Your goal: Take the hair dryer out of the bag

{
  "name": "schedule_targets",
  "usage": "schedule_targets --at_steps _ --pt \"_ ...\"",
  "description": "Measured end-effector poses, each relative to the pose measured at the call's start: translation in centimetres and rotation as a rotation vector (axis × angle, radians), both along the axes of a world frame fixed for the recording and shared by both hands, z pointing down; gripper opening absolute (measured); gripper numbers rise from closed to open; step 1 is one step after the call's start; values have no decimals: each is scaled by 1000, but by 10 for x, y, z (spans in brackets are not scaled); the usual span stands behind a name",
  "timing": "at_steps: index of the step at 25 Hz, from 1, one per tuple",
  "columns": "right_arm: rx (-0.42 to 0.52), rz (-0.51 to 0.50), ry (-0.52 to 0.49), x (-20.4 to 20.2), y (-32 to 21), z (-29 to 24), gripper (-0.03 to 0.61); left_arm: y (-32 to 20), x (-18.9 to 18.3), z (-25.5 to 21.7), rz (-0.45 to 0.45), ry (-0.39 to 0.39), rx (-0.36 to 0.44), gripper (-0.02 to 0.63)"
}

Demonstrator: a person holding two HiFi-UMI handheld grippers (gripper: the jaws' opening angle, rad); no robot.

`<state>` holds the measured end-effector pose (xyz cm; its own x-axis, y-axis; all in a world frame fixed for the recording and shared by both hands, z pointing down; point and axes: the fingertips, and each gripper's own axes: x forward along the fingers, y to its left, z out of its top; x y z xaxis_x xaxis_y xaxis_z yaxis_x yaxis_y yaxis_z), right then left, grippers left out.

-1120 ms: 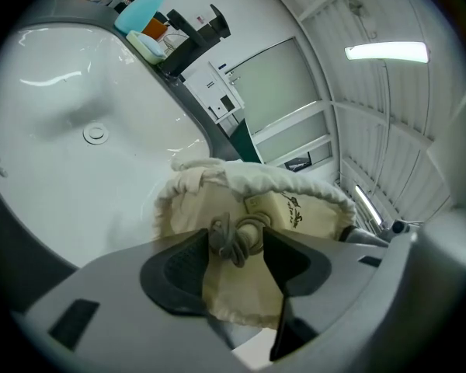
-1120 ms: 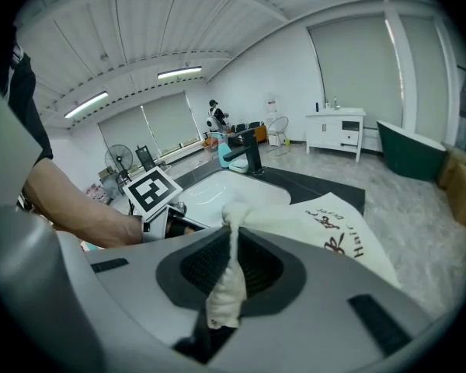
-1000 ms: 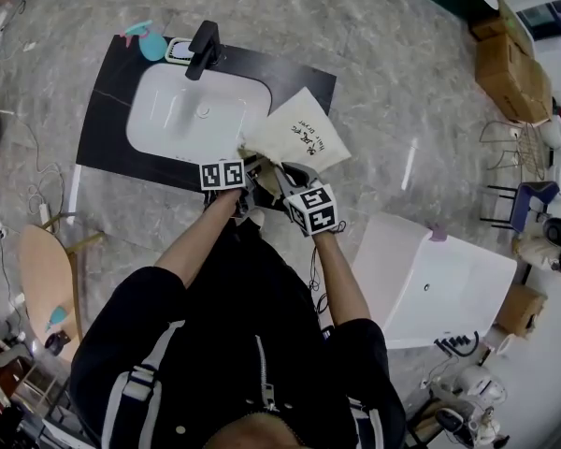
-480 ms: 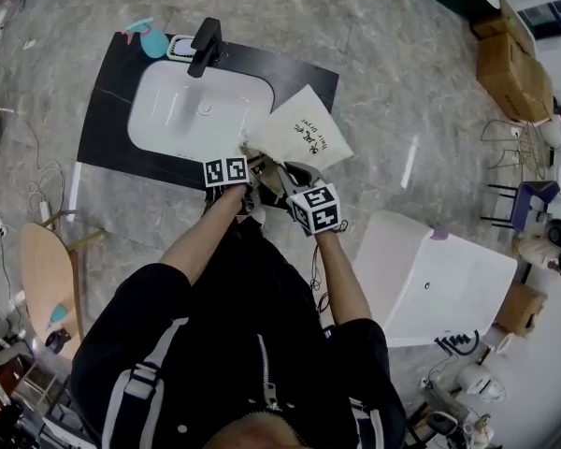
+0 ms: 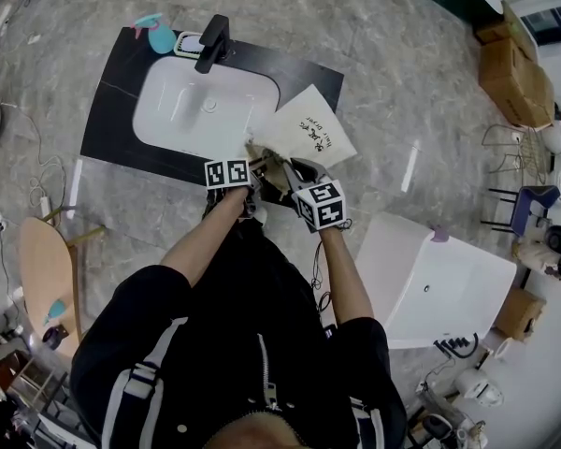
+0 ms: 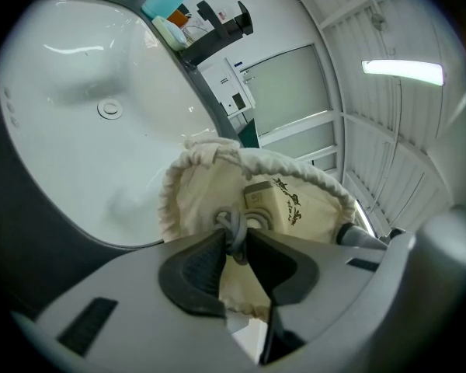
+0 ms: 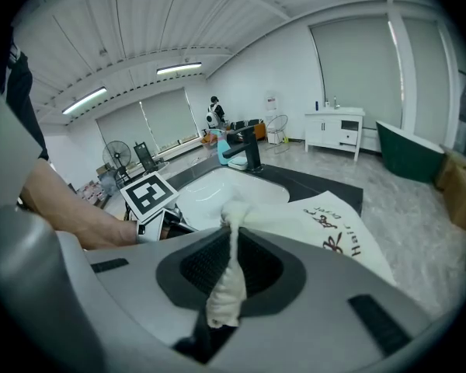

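While the black slab counter [image 5: 107, 120] and its white oval basin [image 5: 201, 110] look unchanged from a second ago, the cream drawstring cloth bag [image 5: 309, 137] with dark lettering lies at the slab's near right corner, much as before. Only real change: left gripper [image 6: 234, 243] jaws are closing from about half spread. Meaning: extraction is just starting. The hair dryer [image 6: 278, 204], likely the pale boxy shape in the open mouth, is still inside the bag. Right gripper [image 7: 231, 239]: clamped tight on a bunched fold of the bag's rim, holding the mouth up. Left gripper: narrow gap, tips pinching a small grey cord loop [image 6: 233, 225] poking from the mouth.
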<state>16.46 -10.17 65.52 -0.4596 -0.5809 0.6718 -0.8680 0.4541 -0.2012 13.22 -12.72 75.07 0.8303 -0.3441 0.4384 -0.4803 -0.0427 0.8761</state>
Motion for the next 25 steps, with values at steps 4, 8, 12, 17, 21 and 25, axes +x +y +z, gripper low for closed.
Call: schedule_targets --at_steps 4,8,12,17,21,25 --pt "0 -5 10 0 -1 0 43 2 -7 -4 -3 0 7 101" --pt "-6 -8 14 -1 1 3 43 6 -15 -4 -7 -3 7 101" --pt "-8 -11 14 -1 0 3 43 10 -22 -5 -12 -2 3 101" --pt "-11 -22 17 -2 -1 5 43 14 -31 -4 -21 -1 0 101" --pt "-14 -25 17 -3 0 5 43 16 -39 -6 -27 -2 -1 101" --pt "-18 -24 18 -3 1 8 43 18 -46 -7 -33 -1 0 101"
